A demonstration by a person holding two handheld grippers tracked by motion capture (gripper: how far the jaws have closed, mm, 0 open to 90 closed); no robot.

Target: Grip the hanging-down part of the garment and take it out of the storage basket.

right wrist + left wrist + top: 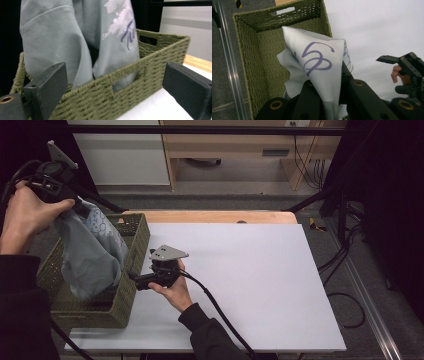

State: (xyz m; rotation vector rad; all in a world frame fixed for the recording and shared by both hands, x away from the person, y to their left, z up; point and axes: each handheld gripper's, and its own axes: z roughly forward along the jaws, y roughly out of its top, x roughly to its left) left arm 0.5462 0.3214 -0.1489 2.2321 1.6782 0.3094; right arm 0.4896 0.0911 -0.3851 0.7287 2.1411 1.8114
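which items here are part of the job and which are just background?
In play:
- left gripper, shut on the grey garment and holding it up over the basket
- green woven basket
- right gripper, jaws open, beside the basket's near wall
- white table top

Background:
- wooden furniture behind the table
- cables on the floor
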